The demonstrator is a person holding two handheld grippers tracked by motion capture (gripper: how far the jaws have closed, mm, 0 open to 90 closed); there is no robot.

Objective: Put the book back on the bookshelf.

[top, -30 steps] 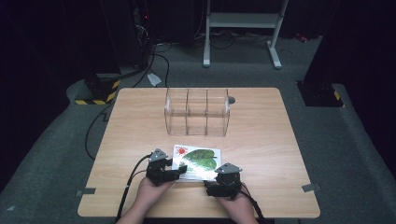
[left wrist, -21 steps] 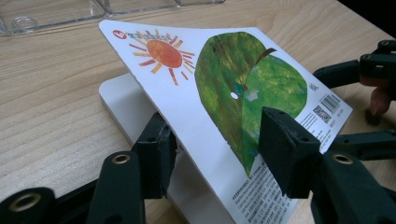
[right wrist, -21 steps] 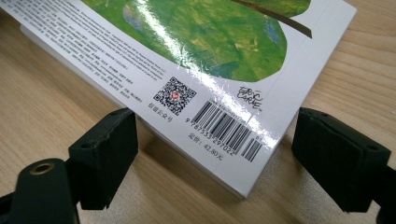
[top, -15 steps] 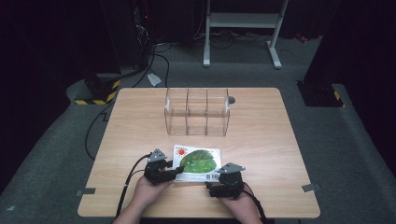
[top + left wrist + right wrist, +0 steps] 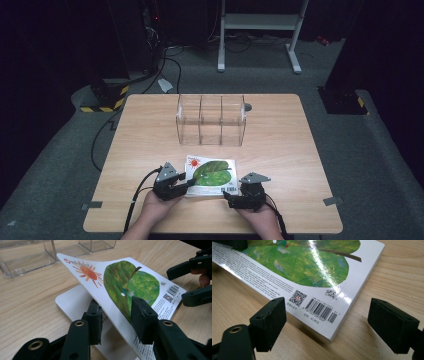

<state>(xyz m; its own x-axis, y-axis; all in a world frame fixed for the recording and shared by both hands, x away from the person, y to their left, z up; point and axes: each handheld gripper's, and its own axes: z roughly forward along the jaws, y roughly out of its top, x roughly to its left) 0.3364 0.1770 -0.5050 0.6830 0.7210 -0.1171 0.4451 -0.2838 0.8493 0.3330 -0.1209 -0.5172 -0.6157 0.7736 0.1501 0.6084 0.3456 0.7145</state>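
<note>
One book (image 5: 210, 176), one clear organizer (image 5: 211, 119). Left gripper (image 5: 117, 320) jaws have just been closing, now pinching the book's cover, lifted since before. Right gripper (image 5: 337, 323) released.

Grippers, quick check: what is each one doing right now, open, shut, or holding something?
Left gripper: jaws have just been closing, now pinching the lifted cover of the book.
Right gripper: open, jaws wide either side of the book's corner, holding nothing.
</note>
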